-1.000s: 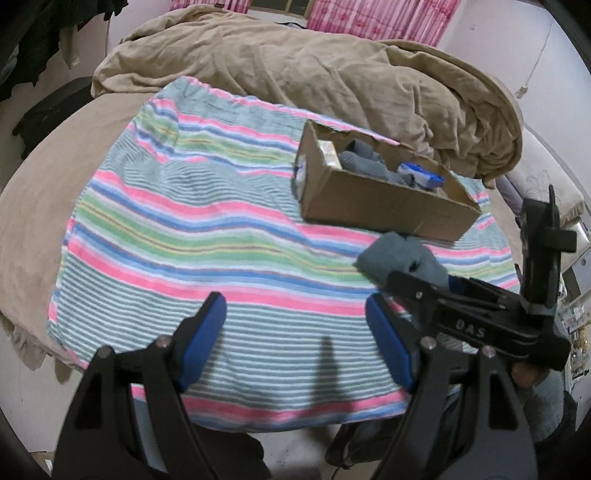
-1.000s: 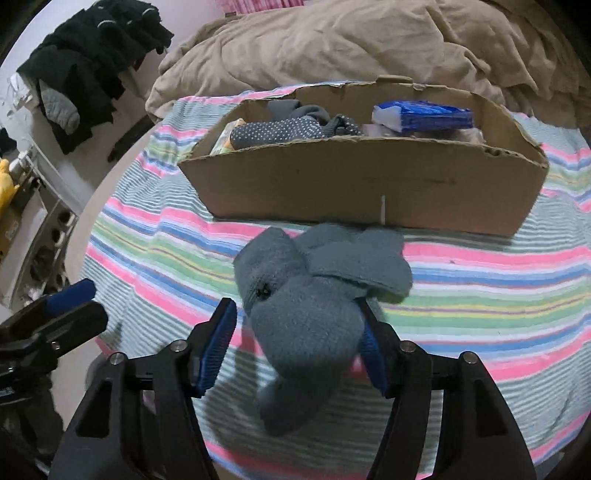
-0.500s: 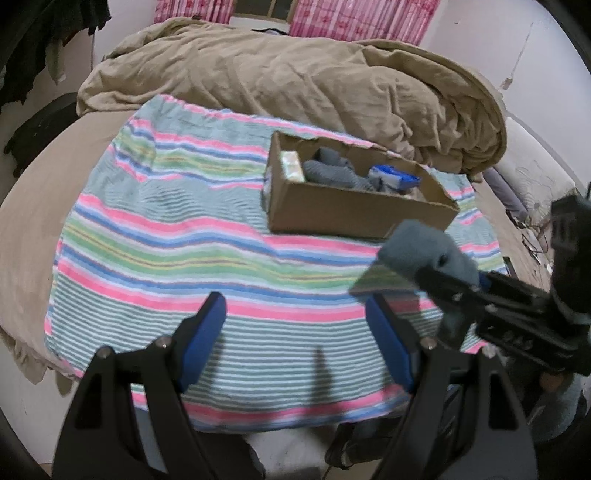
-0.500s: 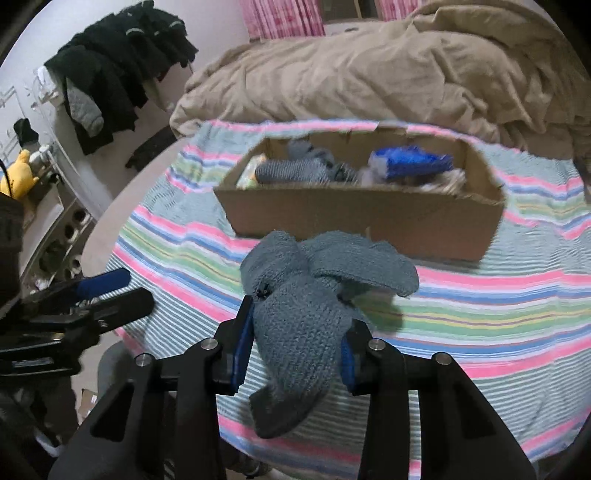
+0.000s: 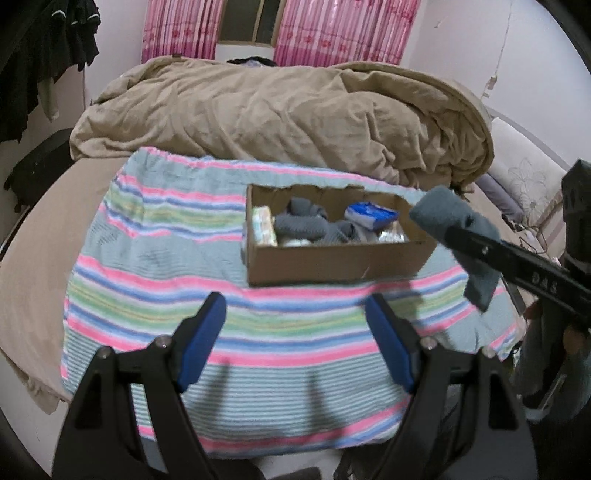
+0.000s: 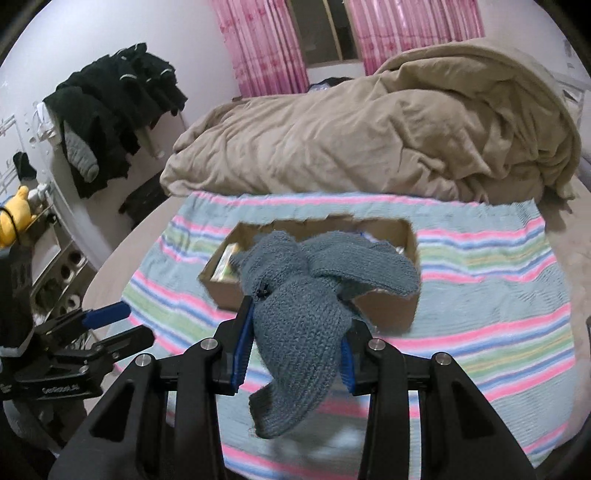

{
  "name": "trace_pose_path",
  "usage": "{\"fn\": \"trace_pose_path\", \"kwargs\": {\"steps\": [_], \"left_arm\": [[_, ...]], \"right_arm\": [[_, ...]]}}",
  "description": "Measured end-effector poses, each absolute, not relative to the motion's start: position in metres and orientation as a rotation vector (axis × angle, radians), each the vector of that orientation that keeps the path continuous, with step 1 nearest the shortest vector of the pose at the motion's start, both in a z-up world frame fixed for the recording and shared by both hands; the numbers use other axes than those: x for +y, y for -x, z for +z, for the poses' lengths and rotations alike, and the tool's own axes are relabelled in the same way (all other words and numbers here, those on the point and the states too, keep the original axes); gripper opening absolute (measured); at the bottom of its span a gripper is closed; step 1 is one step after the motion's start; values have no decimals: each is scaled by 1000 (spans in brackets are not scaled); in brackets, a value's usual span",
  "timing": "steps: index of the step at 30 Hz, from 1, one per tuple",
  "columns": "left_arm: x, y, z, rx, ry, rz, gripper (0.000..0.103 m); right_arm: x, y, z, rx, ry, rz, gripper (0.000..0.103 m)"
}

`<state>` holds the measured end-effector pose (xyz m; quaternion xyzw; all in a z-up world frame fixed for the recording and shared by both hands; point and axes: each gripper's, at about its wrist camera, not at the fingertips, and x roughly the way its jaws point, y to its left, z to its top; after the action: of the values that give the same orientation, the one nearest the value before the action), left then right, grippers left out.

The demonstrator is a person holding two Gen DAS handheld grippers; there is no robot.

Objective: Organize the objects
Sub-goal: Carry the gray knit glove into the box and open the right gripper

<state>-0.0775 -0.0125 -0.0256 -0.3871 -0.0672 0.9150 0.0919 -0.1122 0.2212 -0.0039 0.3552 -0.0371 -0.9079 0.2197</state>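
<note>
Looking along the left gripper (image 5: 295,332), its blue-padded jaws stand wide apart with nothing between them, held above the near part of a striped blanket (image 5: 155,280) spread over the bed. Farther off on that blanket sits an open cardboard box (image 5: 332,262), holding a tissue pack (image 5: 263,225) at its left end, rolled grey socks (image 5: 299,225) in the middle and a blue packet (image 5: 371,215) toward the right. At the right edge the right gripper (image 5: 465,240) reaches in, clamped on a grey knitted sock (image 5: 443,214) that hangs in the air just right of the box's right end and above it. A rumpled tan duvet (image 5: 295,114) is heaped at the far side, with pink curtains (image 5: 177,33) behind it

From the right wrist, the right gripper (image 6: 295,343) has its jaws drawn narrow around the grey knitted sock (image 6: 295,317); the upper ends of the sock flop right and left above the pads while its lower end dangles below them. The sock hides much of the cardboard box (image 6: 391,314), which lies beyond it on the striped blanket (image 6: 498,295). At the near left the left gripper (image 6: 110,325) shows from the side, jaws parted and empty. Dark clothes (image 6: 114,103) hang at the far left, and a yellow plush toy (image 6: 11,218) sits at the left edge
</note>
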Motion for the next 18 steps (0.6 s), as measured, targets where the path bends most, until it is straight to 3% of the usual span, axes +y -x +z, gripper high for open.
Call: {"fn": "trace_pose_path", "kwargs": {"steps": [18], "left_arm": [[-33, 130, -45, -241, 1175, 2777, 79]], "right_arm": [[175, 211, -40, -57, -1063, -2489, 41]]}}
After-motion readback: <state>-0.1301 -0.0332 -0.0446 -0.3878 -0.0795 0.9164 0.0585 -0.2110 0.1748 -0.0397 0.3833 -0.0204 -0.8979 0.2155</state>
